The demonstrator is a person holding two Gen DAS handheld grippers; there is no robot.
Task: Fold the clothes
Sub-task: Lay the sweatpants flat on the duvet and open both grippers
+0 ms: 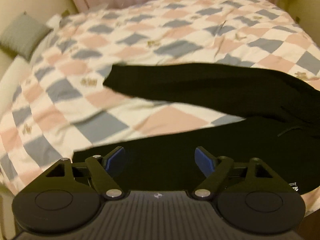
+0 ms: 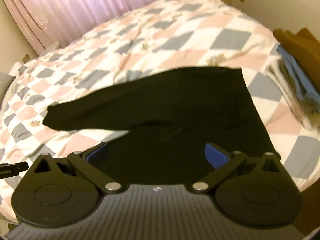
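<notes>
- Left wrist view: the left gripper point(image 1: 160, 161) has its blue-padded jaws spread wide with nothing between them, poised over the near part of the black garment point(image 1: 210, 104).
- Right wrist view: the right gripper point(image 2: 157, 156) is likewise spread apart and empty above the same dark cloth.
- Black garment lies on the checked quilt point(image 2: 112, 46), two long parts reaching leftward, the farther one ending on the pink and grey diamonds.
- Folded clothes stack point(image 2: 296, 80) sits at the bed's right edge, apart from the garment.
- Grey pillow point(image 1: 22, 34) lies at the far left.
- Pink curtain point(image 2: 70, 6) hangs beyond the bed.
</notes>
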